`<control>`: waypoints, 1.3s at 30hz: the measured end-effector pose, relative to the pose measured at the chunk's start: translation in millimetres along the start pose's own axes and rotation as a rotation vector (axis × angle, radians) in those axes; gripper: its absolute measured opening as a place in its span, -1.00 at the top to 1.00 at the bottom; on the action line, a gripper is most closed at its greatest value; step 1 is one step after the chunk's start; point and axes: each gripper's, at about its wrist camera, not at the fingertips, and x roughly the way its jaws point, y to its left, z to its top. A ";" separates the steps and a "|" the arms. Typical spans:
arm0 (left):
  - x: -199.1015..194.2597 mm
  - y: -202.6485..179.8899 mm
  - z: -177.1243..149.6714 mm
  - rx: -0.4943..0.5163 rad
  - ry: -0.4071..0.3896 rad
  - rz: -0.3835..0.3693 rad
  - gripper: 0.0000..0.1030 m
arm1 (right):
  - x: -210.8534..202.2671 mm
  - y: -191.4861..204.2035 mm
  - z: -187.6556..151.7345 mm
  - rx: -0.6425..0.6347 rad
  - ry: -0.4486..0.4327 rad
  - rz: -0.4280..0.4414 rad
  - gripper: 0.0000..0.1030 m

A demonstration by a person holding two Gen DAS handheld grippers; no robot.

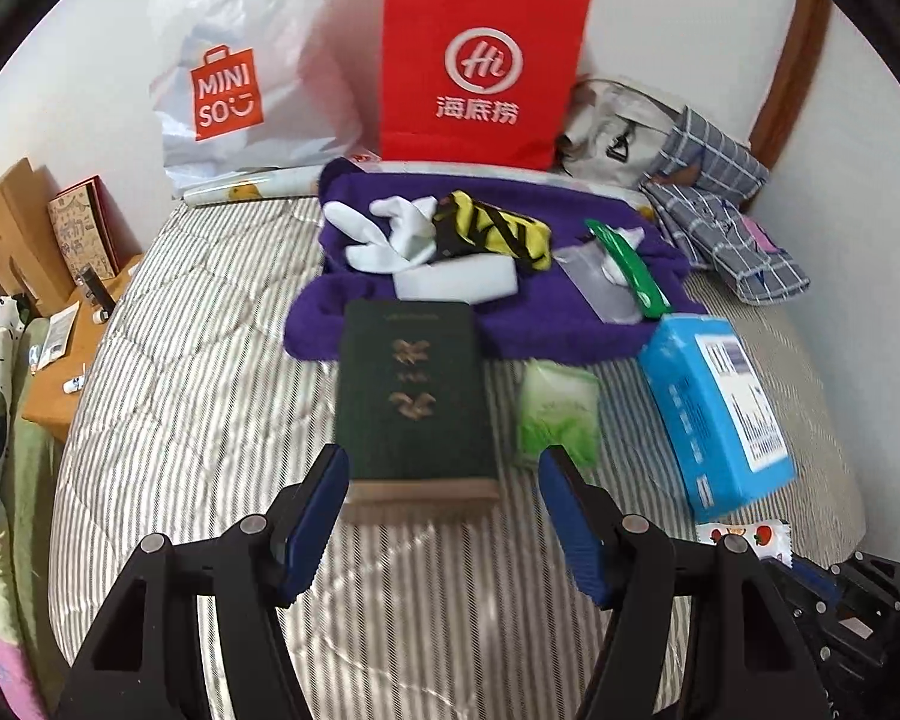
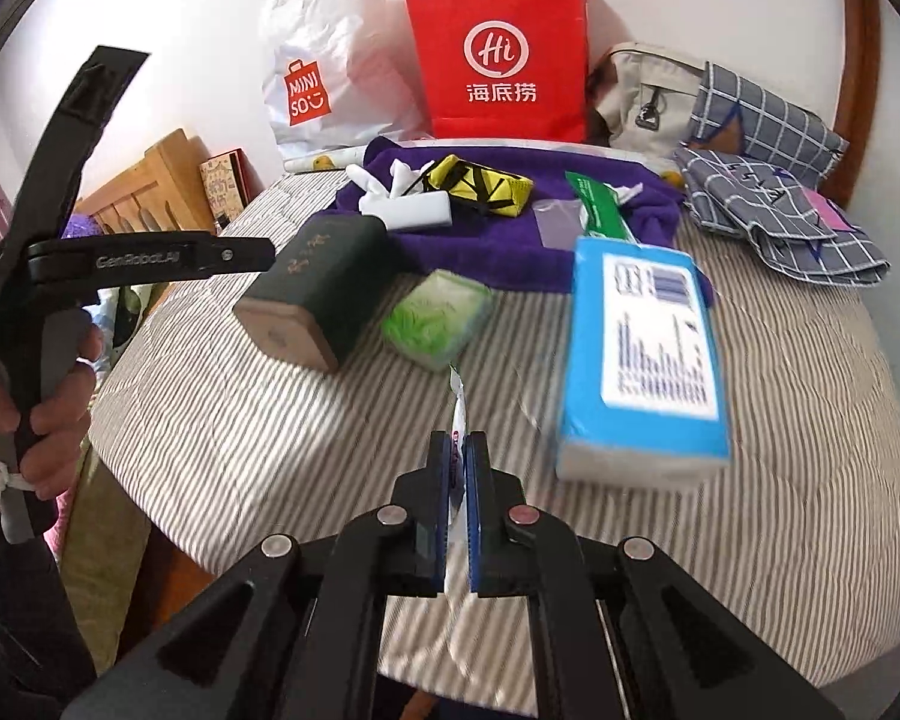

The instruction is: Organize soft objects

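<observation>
sachet [image 2: 457, 414] pinched edge-on in clenched right hand-held gripper [image 2: 461, 450], above bed [image 2: 270, 420] | left hand-held gripper [image 1: 444, 480] released, book [image 1: 411, 390] at its 12 o'clock | step: carrying sachet | next: likely set down with towel [image 2: 480, 240] pile, 12 o'clock

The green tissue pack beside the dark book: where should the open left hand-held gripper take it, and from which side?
Grip the green tissue pack across its two long sides near the middle, coming down from above. It lies flat on the striped quilt, apart from the dark book and the blue box, so the fingers likely have room. The left hand-held gripper looks wide enough.
</observation>
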 end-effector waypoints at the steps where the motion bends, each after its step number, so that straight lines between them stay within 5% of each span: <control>1: -0.5 -4.1 -2.8 0.007 0.001 0.004 -0.24 | -2.5 -0.9 -4.4 0.002 -0.004 0.004 0.90; 39: 49.2 -84.7 -10.4 0.204 0.085 0.052 -0.24 | 22.2 -84.6 -46.9 0.179 0.067 0.070 0.85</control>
